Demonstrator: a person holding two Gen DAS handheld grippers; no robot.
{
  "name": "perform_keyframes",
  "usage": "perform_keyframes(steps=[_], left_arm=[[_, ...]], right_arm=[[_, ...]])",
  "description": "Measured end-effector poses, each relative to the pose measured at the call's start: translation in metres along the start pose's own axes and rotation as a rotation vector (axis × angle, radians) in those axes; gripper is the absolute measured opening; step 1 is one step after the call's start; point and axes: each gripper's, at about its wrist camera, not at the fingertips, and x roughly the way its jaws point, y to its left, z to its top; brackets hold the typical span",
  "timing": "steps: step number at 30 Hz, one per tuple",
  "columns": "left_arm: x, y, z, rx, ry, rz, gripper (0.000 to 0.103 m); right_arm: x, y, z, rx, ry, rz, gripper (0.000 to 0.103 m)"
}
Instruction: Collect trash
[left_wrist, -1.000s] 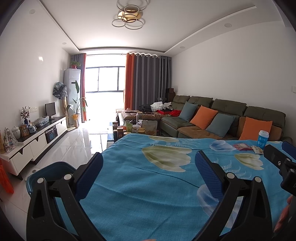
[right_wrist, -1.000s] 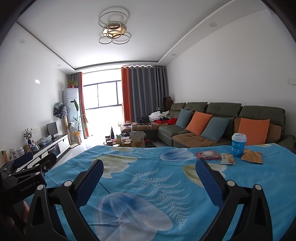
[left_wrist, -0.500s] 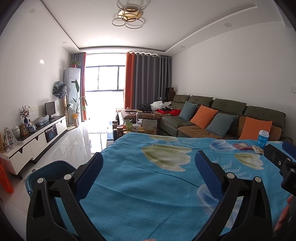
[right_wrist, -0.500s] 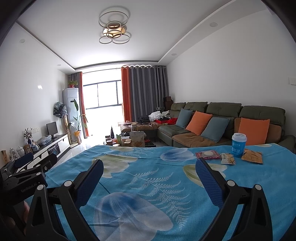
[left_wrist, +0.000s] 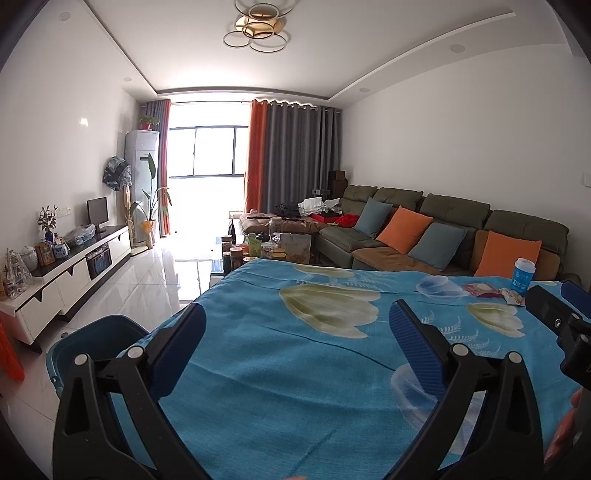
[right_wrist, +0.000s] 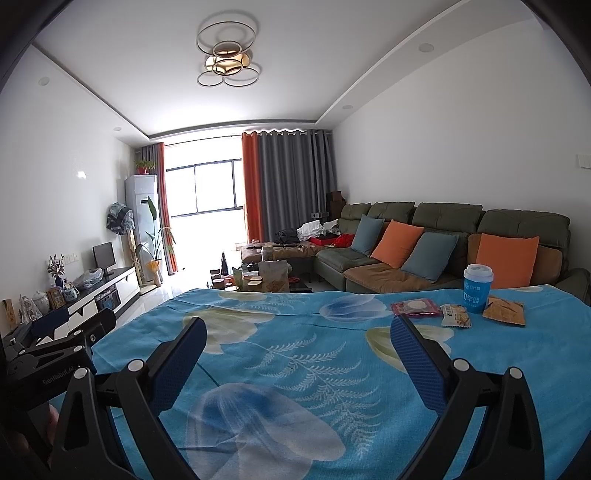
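1. The left tool (left_wrist: 295, 325) hovered low over the counter covered in a turquoise flower-print cloth (left_wrist: 314, 369), its two blue-padded fingers (left_wrist: 415, 343) spread wide with nothing between them.
2. The right tool (right_wrist: 295, 343) was likewise spread wide and empty above the same cloth, fingers pointing toward 12 o'clock.
3. The trash lay in a cluster at the far right of the counter, at about 1 o'clock from the right tool and well apart from it.
4. In that cluster stood an upright blue paper cup with a white lid (right_wrist: 477, 288).
5. A crumpled orange-brown snack packet (right_wrist: 504, 312) lay just beside the cup at its 3 o'clock.
6. A small pale wrapper with orange print (right_wrist: 456, 316) lay just beside the cup at its 8 o'clock.
7. A flat red-and-white wrapper (right_wrist: 415, 307) sat further toward 9 o'clock, next to the pale wrapper.
8. From the left tool the same cup (left_wrist: 523, 276) and wrappers appeared at about 2 o'clock, far away, beyond the right tool (left_wrist: 561, 314) seen at the frame's right edge.
9. A dark teal plastic bin (left_wrist: 96, 338) stood on the floor off the counter's left edge, at roughly 9 o'clock from the left tool.
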Motion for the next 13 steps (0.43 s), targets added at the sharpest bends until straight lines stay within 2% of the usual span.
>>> perform_keyframes(steps=[4, 6, 10, 13], left_arm=[[0.004, -0.005, -0.002, 0.015, 0.016, -0.01, 0.097], [0.009, -0.005, -0.002, 0.009, 0.048, -0.017, 0.097], [0.032, 0.001, 0.0, -0.021, 0.158, -0.051, 0.098], [0.057, 0.007, 0.005, -0.036, 0.241, -0.037, 0.097]], right_arm=[[0.003, -0.002, -0.001, -0.002, 0.009, 0.002, 0.096], [0.005, -0.004, -0.001, -0.001, 0.02, -0.001, 0.096], [0.009, -0.019, 0.001, -0.001, 0.055, -0.014, 0.096], [0.022, -0.043, 0.005, 0.015, 0.136, -0.046, 0.096]])
